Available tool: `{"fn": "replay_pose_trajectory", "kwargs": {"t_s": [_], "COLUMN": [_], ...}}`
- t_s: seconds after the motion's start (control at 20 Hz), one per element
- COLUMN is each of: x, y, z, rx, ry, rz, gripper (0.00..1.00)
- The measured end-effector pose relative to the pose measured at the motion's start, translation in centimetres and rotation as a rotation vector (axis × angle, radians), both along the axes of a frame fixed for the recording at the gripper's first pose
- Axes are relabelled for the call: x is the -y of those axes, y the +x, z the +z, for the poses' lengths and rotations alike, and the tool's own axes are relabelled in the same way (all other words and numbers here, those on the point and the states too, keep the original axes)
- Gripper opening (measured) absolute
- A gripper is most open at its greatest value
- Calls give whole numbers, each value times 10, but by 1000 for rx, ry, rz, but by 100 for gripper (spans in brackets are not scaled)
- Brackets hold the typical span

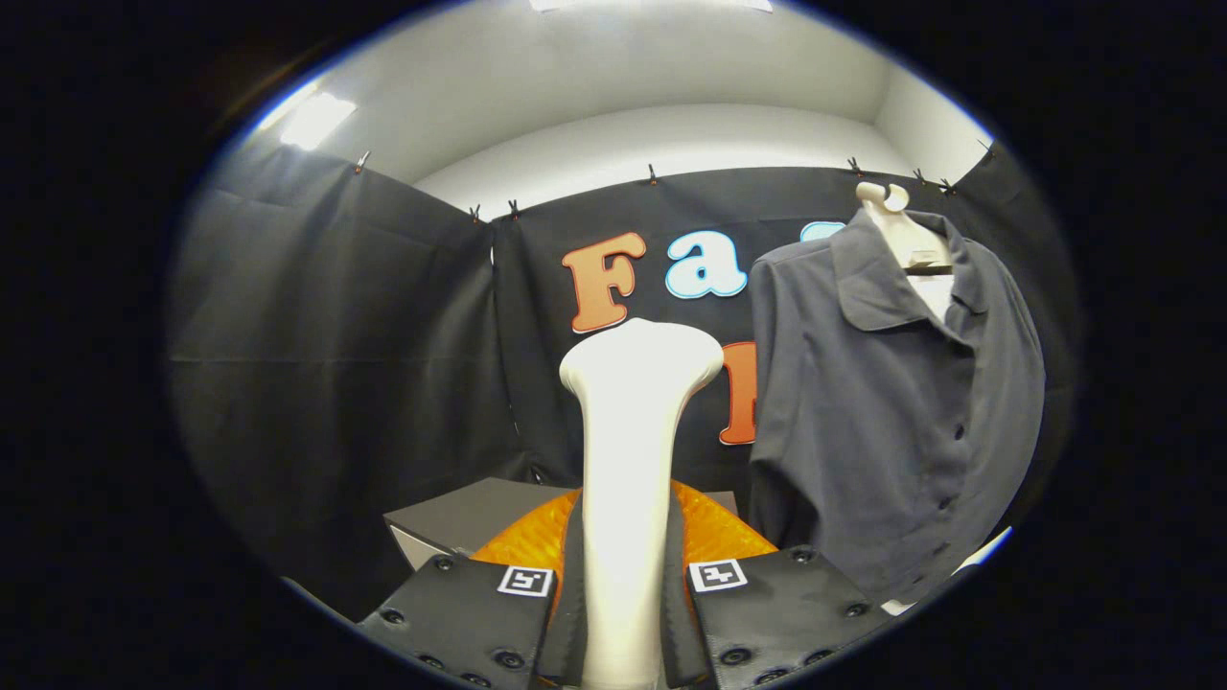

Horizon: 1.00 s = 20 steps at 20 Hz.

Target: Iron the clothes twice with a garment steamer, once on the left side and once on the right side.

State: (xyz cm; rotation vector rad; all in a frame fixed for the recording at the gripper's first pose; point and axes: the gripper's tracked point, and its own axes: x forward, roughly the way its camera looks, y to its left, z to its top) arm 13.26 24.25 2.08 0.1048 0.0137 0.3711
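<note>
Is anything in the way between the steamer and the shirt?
Nothing visible. The gripper is shut on the white garment steamer, and the grey shirt hangs beyond it to the right with open space between.

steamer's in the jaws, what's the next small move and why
Probably swing the gripper toward the grey shirt. Its jaws are shut on the white garment steamer, whose head stands upright, apart from the shirt on its hanger and beside its near sleeve, so it has to close that gap before any pass.

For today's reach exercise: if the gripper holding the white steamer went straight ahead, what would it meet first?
Probably the black cloth wall, not the grey button-up shirt, which hangs off to one side; depth is unclear. The gripper grips the white garment steamer.
</note>
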Motion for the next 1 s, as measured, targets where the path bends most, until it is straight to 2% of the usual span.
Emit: {"fn": "replay_pose_trajectory", "kwargs": {"t_s": [0.35, 0.55, 0.75, 1.0], "x": [113, 165, 203, 220], "y": [-33, -35, -24, 2], "z": [18, 9, -14, -43], "rx": [81, 107, 115, 87], "ry": [14, -4, -17, 8], "rz": [-100, -137, -162, -156], "gripper": [38, 38, 38, 38]}}
